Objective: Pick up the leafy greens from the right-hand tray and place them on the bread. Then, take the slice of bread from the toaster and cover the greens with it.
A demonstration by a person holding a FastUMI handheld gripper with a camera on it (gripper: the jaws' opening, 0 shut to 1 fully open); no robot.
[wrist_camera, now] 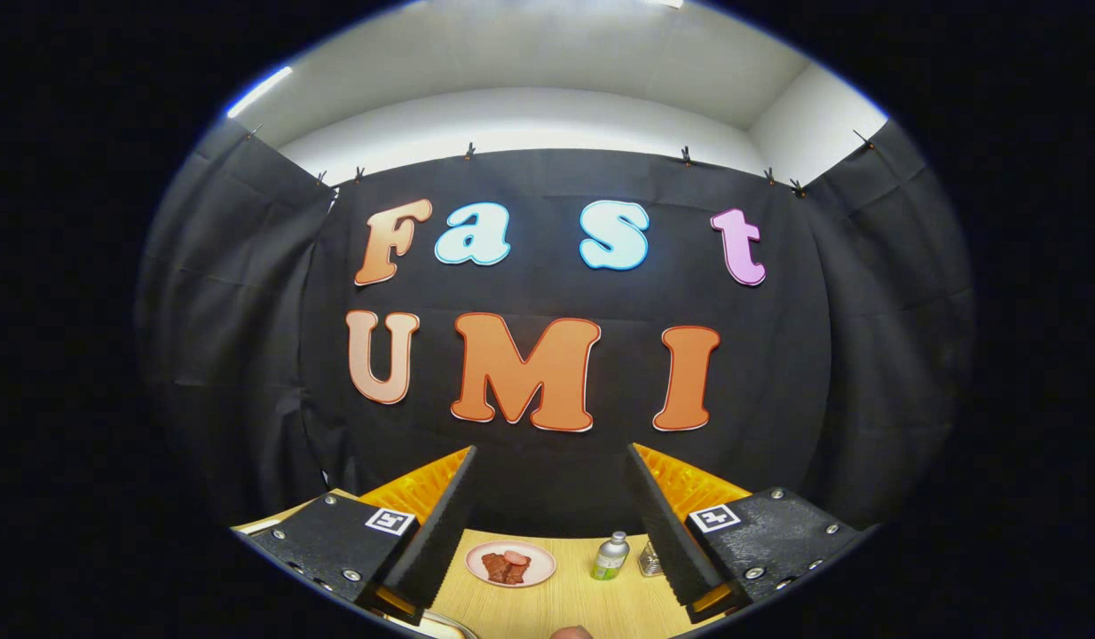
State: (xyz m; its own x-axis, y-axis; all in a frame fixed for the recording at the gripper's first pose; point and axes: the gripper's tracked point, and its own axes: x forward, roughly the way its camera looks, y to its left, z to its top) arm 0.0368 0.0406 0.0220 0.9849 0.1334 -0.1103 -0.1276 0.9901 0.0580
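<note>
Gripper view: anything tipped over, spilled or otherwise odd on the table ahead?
Nothing stands out. The gripper is open and empty. Beyond its fingers, the round pink plate with reddish-brown food sits flat on the pale wooden table, and the small silver bottle with green label stands upright beside it.

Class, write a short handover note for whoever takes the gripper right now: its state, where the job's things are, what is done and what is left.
Gripper: open, fingers wide apart, nothing held, raised and aimed at the booth wall.
On the wooden table beyond the fingers: a pink plate with reddish food, a small bottle with a green label, and a small metallic item beside it.
The greens, bread, tray and toaster can't be located from this view.
Done: nothing evident. Left: both steps, greens onto the bread, then the toaster slice on top.
</note>
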